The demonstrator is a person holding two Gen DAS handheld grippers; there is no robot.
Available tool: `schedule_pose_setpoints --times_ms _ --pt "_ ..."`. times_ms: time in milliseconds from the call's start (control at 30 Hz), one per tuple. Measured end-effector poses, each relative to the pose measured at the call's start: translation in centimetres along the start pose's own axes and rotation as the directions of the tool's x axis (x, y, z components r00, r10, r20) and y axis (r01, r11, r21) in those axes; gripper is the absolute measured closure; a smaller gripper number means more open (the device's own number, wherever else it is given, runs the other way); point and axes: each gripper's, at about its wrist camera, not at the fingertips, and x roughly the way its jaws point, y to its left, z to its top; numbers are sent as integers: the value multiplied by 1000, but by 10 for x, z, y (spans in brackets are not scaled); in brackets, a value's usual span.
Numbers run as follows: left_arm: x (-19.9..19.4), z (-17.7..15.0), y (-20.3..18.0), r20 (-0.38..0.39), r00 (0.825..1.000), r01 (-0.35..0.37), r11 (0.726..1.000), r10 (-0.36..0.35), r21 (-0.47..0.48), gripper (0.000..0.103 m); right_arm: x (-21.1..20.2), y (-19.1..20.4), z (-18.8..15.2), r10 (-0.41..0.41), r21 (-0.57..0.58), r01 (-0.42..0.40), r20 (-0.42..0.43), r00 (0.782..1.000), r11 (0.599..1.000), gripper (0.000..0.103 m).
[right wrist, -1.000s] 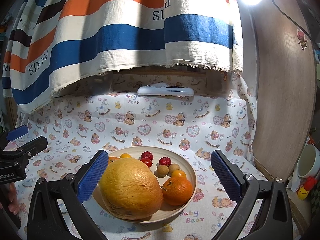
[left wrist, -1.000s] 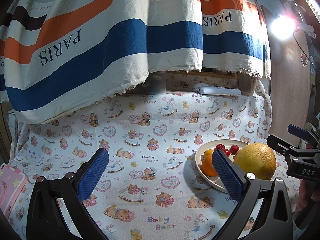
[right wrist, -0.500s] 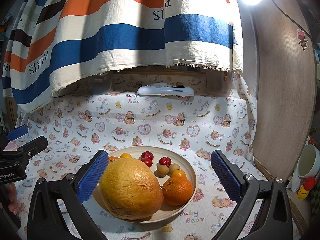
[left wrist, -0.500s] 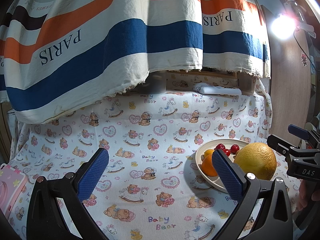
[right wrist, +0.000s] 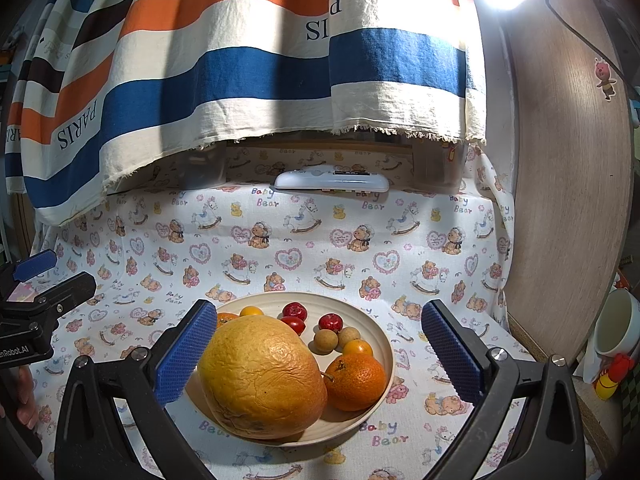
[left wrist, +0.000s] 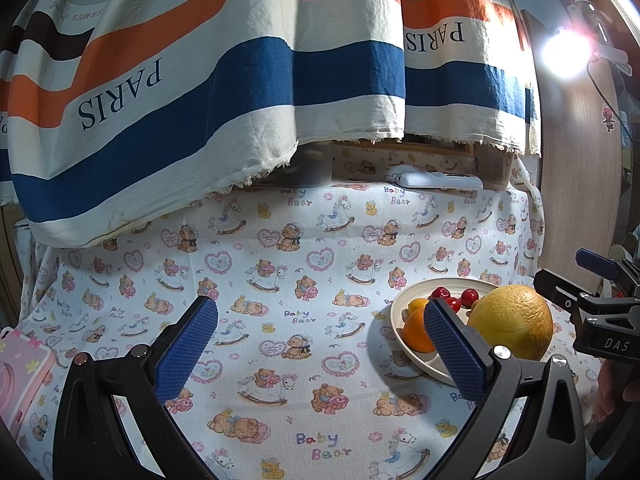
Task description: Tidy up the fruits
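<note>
A cream plate [right wrist: 376, 320] on the bear-print cloth holds a big yellow pomelo [right wrist: 262, 378], an orange [right wrist: 354, 376], small red fruits [right wrist: 295, 311], two brown longans [right wrist: 325, 338] and small yellow-orange fruits [right wrist: 251, 311]. My right gripper [right wrist: 318, 354] is open and empty, its fingers on either side of the plate just in front of it. My left gripper [left wrist: 320, 350] is open and empty over bare cloth, left of the plate [left wrist: 400, 312] and pomelo [left wrist: 510, 322].
A striped "PARIS" cloth [left wrist: 240, 80] hangs over the back. A white remote [right wrist: 332, 179] lies at the back edge. A pink case [left wrist: 20, 364] lies at far left. A wooden panel [right wrist: 568, 200] and a cup [right wrist: 614, 330] stand on the right.
</note>
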Motion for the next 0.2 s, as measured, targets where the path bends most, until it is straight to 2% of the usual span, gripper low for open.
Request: schedule_pose_setpoints --times_ms 200 --pt "0 0 1 0 1000 0 1000 0 0 1 0 0 0 1 0 -1 -1 1000 1000 0"
